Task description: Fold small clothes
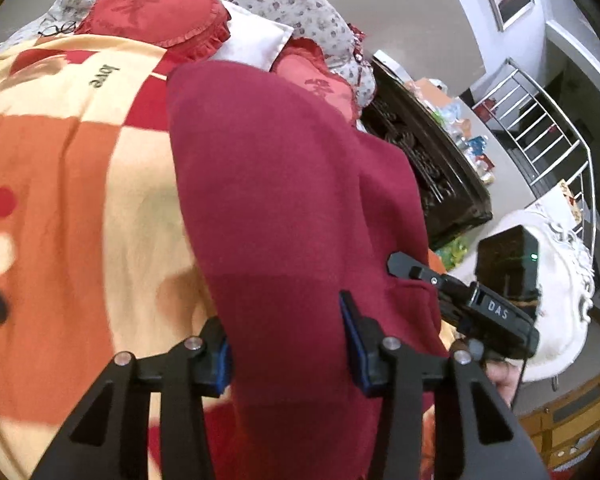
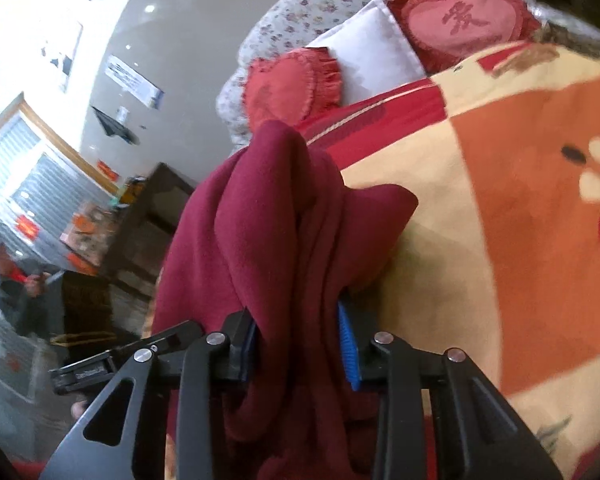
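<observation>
Step in hand, as I read it: both tongs take hold of the maroon garment [image 1: 284, 208] at the near edge, ready to lift or carry it over for a fold. Judgement only.

Left tongs [image 1: 288, 350]: jaws part-way apart, maroon fleece running between the blue pads [image 1: 354, 344]. The right pad seems to touch cloth; at the left pad I cannot tell if it presses, so a firm clamp is not confirmed. Right tongs [image 2: 300, 344]: bunched cloth fills the gap between the blue pads [image 2: 348, 344] and looks pinched on both sides, so clamped on the garment.

To do it well: close both sets of tongs fully on the edge before pulling, grab one clean layer rather than a wad, keep the two tongs level with each other so the fold line stays straight, lift gently so the fleece does not slip out.

Garment: deep maroon, soft fleecy knit, no print visible. From the left tongs it stretches ahead as a long, fairly flat panel; ahead of the right tongs it is heaped in thick vertical folds with a peak at the far end. It lies on a bed with an orange, cream and red checked blanket [image 1: 80, 200] to the left of the left tongs, and to the right of the right tongs. Red heart cushions [image 2: 460, 20] well ahead, near the headboard end.
</observation>
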{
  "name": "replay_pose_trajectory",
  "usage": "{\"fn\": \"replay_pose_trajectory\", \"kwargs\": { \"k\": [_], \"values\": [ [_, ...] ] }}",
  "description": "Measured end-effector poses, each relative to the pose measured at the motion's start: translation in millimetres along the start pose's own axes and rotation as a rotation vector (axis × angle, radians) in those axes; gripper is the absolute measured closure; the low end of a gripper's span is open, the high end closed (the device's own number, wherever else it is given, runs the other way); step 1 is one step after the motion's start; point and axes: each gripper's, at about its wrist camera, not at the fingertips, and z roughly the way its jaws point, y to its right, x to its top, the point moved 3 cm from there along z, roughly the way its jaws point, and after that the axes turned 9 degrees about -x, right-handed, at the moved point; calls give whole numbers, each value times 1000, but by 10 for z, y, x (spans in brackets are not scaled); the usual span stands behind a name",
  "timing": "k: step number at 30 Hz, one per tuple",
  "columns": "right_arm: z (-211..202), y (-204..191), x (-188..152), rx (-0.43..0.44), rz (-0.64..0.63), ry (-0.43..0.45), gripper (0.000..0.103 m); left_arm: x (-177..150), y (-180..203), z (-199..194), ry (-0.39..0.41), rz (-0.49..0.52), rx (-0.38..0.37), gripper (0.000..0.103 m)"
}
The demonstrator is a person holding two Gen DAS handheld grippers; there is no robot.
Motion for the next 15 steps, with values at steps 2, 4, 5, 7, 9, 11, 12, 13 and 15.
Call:
{"fn": "replay_pose_trajectory", "kwargs": {
  "k": [2, 4, 5, 7, 9, 11, 12, 13, 15],
  "values": [
    [-71, -73, -251, 15, 7, -46, 51, -206, 53, -155, -34, 14, 27, 56],
    [-84, -82, -526, 5, 9, -86, 51, -487, 19, -217, -78, 24, 60, 55],
    [-51, -59, -706, -19, 6, -119, 50, -621, -26, -203, -102, 26, 77, 55],
    [45, -6, -986, -119, -42, -189, 45, -878, -144, -80, -164, 34, 137, 54],
    [49, 16, -1128, -221, -123, -203, 43, -1041, -227, 37, -176, 69, 226, 46],
    [-142, -106, -1110, -270, -189, -146, 42, -1056, -140, -16, -123, 120, 257, 43],
    [-234, -188, -1074, -288, -221, -116, 42, -1018, -92, -42, -127, 124, 267, 43],
    [-371, -329, -1023, -304, -266, -62, 42, -974, -58, -70, -126, 123, 277, 43],
    [-517, -562, -985, -271, -334, -14, 42, -898, -24, -127, -99, 122, 300, 43]
  ]
}}
